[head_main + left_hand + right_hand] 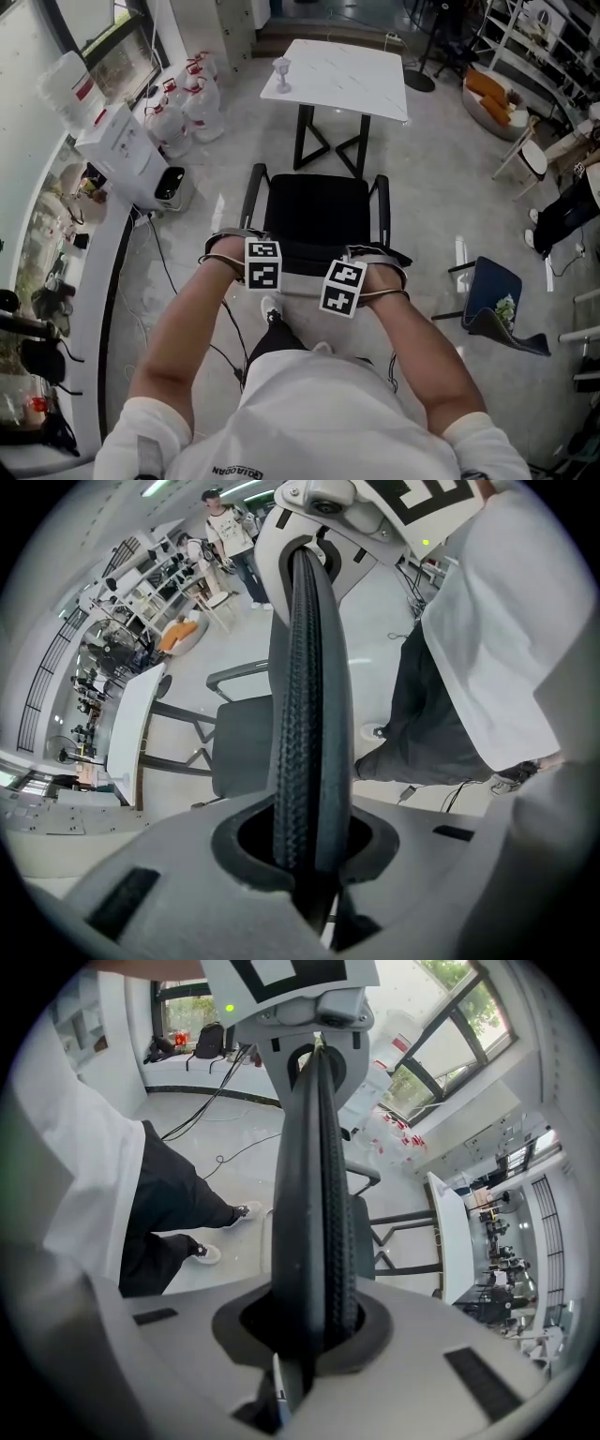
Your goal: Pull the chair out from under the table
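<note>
Though tasked with pulling chair (317,211) from under table (347,80), already looking at a seat fully clear of table's near edge, standing square on floor (431,187). Held by backrest (314,255) top edge, one claw near each corner. Left gripper (305,855): grey jaws closed on that black edge, seated in their notch, only a thin slit between them. Right gripper (305,1335): same clamp, same edge. Judged step: late in pull, nearly done. Next move: draw straight back toward body, hands level and in step, no twist, grip firm; mind shoe (272,307) just behind backrest. Little travel needed.
</note>
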A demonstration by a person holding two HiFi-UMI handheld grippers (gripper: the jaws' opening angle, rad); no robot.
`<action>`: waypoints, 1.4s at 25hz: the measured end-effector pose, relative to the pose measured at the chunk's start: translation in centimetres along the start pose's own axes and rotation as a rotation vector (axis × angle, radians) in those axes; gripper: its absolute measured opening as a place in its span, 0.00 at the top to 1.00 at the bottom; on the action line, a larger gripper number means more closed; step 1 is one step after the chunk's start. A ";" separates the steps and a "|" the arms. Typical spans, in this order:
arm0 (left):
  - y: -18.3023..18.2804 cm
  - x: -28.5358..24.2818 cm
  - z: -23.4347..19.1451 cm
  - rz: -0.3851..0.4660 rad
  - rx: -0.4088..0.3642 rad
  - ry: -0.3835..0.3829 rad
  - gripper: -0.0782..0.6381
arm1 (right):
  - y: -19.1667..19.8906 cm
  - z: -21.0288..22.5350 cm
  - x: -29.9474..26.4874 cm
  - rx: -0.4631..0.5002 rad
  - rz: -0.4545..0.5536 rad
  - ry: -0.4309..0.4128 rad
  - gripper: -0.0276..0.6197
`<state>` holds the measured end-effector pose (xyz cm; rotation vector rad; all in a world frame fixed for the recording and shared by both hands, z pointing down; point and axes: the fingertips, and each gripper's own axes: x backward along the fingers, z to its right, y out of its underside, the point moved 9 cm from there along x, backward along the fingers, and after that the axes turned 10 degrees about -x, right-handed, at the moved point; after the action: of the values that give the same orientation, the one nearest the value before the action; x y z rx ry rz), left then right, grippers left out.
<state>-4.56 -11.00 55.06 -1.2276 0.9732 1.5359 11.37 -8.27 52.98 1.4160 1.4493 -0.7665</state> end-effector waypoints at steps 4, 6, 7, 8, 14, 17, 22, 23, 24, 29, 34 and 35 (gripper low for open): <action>0.3 0.3 1.0 0.000 -0.002 0.010 0.79 | -0.4 -0.9 0.4 -0.008 -0.002 -0.006 0.90; 0.5 0.4 1.3 0.002 -0.009 0.019 0.79 | -0.7 -1.3 0.6 -0.021 -0.007 -0.011 0.90; 0.7 0.5 1.6 0.004 -0.013 0.023 0.79 | -0.9 -1.6 0.6 -0.027 -0.009 -0.013 0.89; 0.9 0.5 1.8 0.007 -0.019 0.025 0.79 | -1.1 -1.9 0.7 -0.034 -0.011 -0.014 0.89; 1.8 0.8 2.8 0.006 -0.027 0.024 0.79 | -2.3 -3.1 1.1 -0.062 -0.026 -0.016 0.89; 1.6 0.7 3.4 0.005 -0.026 0.022 0.79 | -2.2 -3.7 1.2 -0.072 -0.032 -0.022 0.88; 1.4 1.1 4.5 0.011 -0.024 0.023 0.79 | -2.3 -4.7 1.8 -0.076 -0.035 -0.028 0.88; 1.4 1.1 4.7 0.011 -0.024 0.025 0.79 | -2.3 -4.8 1.9 -0.076 -0.036 -0.029 0.88; 1.4 1.1 4.8 0.011 -0.024 0.026 0.79 | -2.3 -4.9 2.0 -0.076 -0.037 -0.030 0.88; 1.3 0.9 5.0 0.017 -0.024 0.016 0.78 | -2.2 -5.2 1.8 -0.074 -0.036 -0.031 0.88; 1.3 0.9 5.1 0.023 -0.024 0.027 0.78 | -2.2 -5.2 1.8 -0.076 -0.036 -0.042 0.88; 1.3 0.9 5.1 0.024 -0.025 0.025 0.78 | -2.2 -5.2 1.8 -0.076 -0.036 -0.043 0.88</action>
<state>-7.19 -6.39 55.25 -1.2601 0.9908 1.5584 8.45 -3.10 52.88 1.3112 1.4596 -0.7519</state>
